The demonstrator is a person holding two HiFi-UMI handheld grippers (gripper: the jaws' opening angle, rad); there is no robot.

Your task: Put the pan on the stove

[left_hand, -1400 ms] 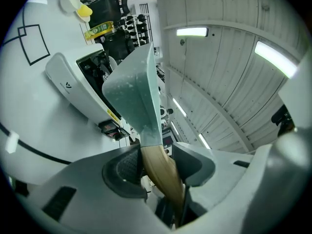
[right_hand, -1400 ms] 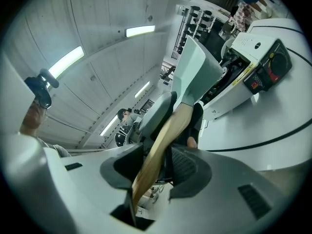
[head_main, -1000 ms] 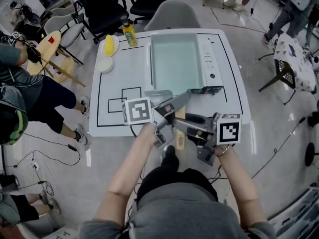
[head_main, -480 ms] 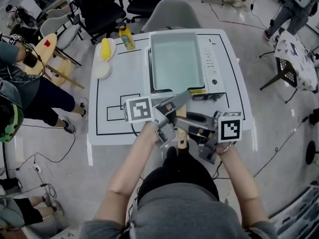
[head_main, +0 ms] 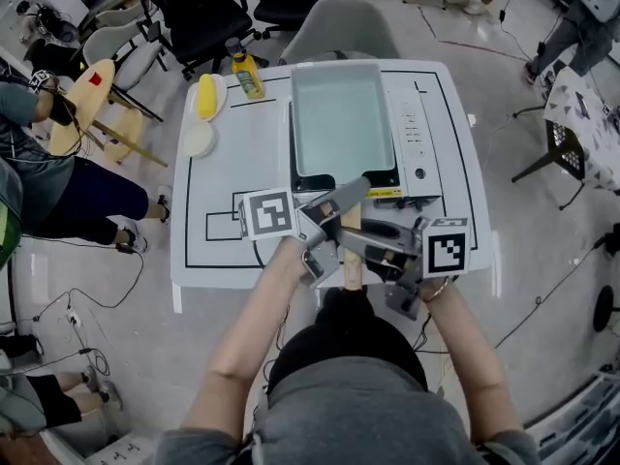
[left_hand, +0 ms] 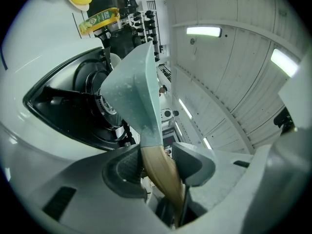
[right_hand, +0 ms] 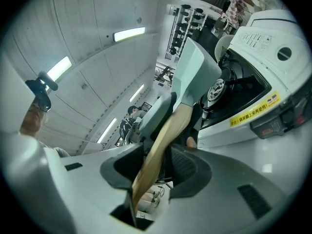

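Left gripper (head_main: 327,229) and right gripper (head_main: 376,245) are both clamped on the wooden handle (left_hand: 158,172), one from each side, at the near table (head_main: 232,168) edge. The pan (head_main: 341,124) – pale teal, rectangular – is over the stove (head_main: 417,134) burner, and I can't tell if it rests there. The stove sits on the white table. Far left corner – plate (head_main: 223,87) with a yellow item (head_main: 205,95), bottle (head_main: 249,74) beside it.

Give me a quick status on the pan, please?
Left gripper and right gripper shut on the wooden handle. Pan over the stove; cannot tell if seated. Bottle apart, left of stove.
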